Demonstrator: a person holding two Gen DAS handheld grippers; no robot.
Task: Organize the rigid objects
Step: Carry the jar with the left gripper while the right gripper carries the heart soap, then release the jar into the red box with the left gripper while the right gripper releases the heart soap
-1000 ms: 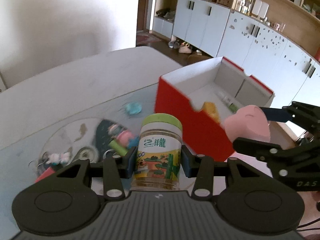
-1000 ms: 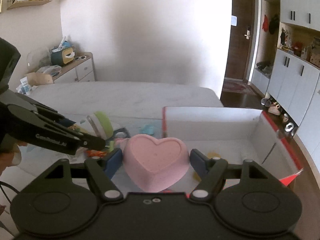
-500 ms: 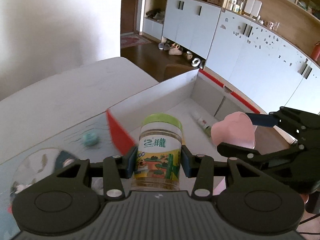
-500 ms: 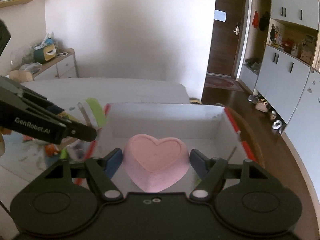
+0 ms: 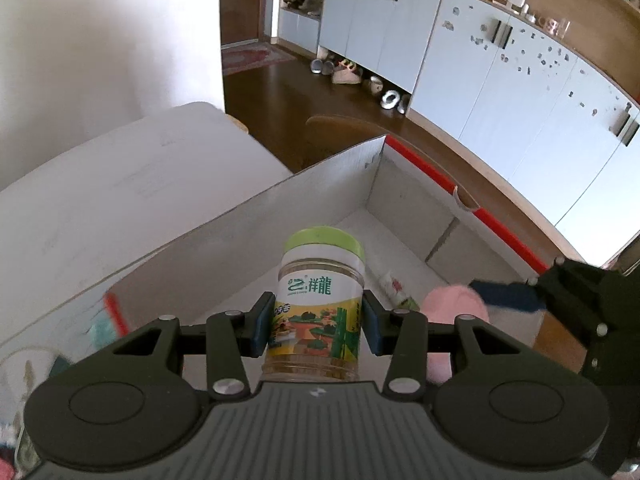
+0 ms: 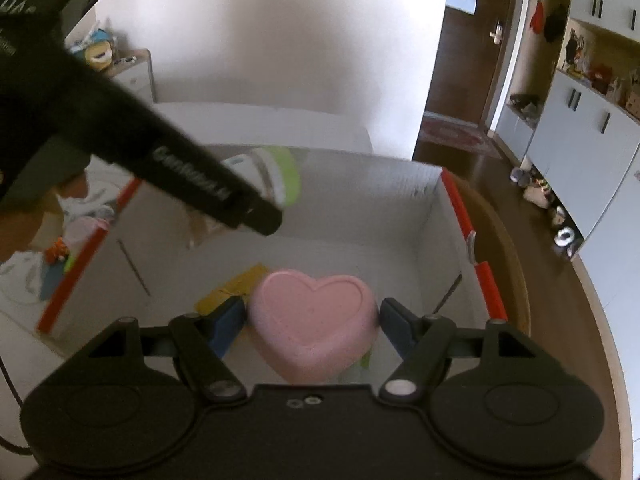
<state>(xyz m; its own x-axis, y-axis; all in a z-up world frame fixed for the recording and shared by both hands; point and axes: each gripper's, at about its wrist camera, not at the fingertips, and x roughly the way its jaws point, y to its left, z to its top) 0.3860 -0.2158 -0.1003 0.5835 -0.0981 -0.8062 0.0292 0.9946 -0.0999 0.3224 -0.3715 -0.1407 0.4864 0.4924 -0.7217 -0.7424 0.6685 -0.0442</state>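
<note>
Pink heart (image 6: 314, 320) — clamped between right claw (image 6: 312, 322) pads.

Left hand-held gripper (image 5: 318, 326) tilted steeply down, both blue pads pressed on the sides of an upright jar (image 5: 320, 304), jaws part-closed on it, over the box (image 5: 248, 236). Right hand-held gripper (image 6: 312, 322) also angled down, jaws set wider, pads (image 6: 226, 320) clamped on either side of a pink heart-shaped piece (image 6: 314, 320). In the left view the right gripper shows at the right edge; in the right view one left finger (image 6: 192, 184) crosses from upper left. The two sit near, not touching.
</note>
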